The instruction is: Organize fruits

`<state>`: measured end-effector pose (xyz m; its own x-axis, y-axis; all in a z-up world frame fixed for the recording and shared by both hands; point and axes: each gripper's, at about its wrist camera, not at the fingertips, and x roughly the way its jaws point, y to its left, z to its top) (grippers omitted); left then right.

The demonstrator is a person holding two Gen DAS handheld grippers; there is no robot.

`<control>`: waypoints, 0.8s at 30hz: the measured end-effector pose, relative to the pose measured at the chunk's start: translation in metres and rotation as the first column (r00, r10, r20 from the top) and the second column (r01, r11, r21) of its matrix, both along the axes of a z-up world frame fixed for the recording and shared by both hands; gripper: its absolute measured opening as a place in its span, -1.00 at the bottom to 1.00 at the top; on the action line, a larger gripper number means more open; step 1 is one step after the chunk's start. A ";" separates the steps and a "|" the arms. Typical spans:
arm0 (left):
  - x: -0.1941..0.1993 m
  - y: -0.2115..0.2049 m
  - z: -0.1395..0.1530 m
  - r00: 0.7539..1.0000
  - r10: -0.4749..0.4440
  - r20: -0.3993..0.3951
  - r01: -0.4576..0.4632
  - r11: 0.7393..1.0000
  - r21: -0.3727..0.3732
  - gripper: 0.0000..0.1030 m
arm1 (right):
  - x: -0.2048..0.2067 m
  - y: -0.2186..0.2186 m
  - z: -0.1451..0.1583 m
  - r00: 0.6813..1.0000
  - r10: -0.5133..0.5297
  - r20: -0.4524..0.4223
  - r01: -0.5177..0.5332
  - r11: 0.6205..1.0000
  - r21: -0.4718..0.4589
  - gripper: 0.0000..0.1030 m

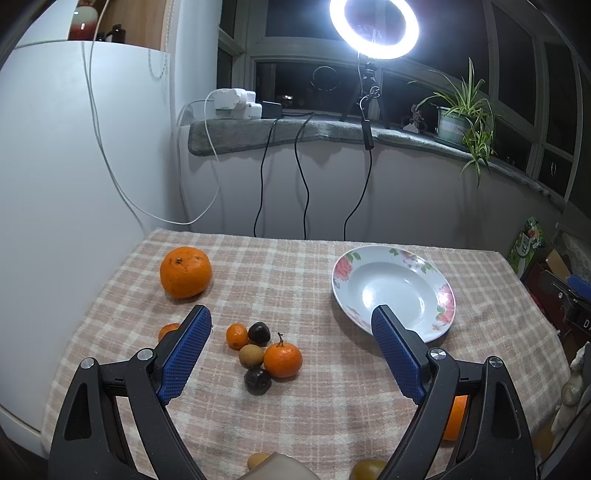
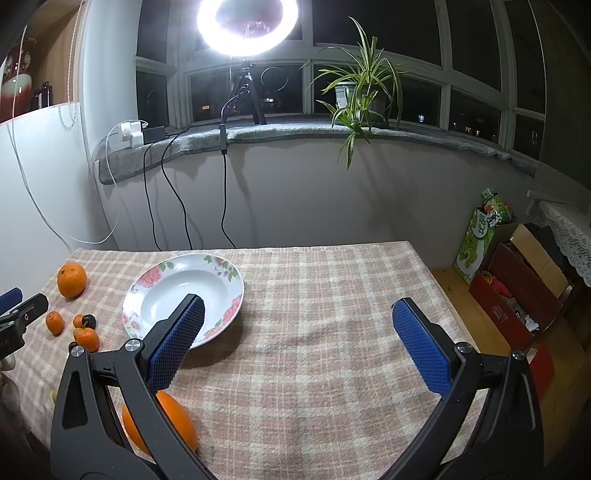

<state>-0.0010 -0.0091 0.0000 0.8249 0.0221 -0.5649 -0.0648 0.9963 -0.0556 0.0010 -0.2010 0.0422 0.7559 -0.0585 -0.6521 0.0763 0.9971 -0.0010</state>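
Checked pink-and-cream cloth covered the table beneath both tools: the left gripper hung with its blue pads spread wide over a cluster of small oranges and dark fruits, and the right gripper was equally agape, holding nothing. Nothing looked sorted yet; the white flower-rimmed plate lay bare at far right, a large orange far left, under a glaring ring light by the dark window.
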 end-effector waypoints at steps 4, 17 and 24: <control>-0.001 -0.001 -0.001 1.000 -0.009 -0.003 0.009 1.000 -0.002 0.73 | 0.000 0.000 -0.001 1.000 0.006 -0.007 -0.006 1.000 0.006 1.00; -0.001 -0.005 -0.012 0.990 -0.126 -0.067 0.118 0.987 -0.107 0.73 | 0.002 -0.005 -0.016 0.989 0.122 -0.084 -0.110 0.985 0.134 1.00; -0.001 -0.014 -0.027 0.956 -0.261 -0.131 0.228 0.947 -0.226 0.70 | 0.001 -0.003 -0.032 0.957 0.251 -0.146 -0.204 0.939 0.277 1.00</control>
<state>-0.0019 -0.0235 -0.0272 0.6903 -0.3000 -0.6583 0.1548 0.9501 -0.2707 0.0019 -0.2042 0.0104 0.6001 0.2883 -0.7462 -0.1309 0.9556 0.2640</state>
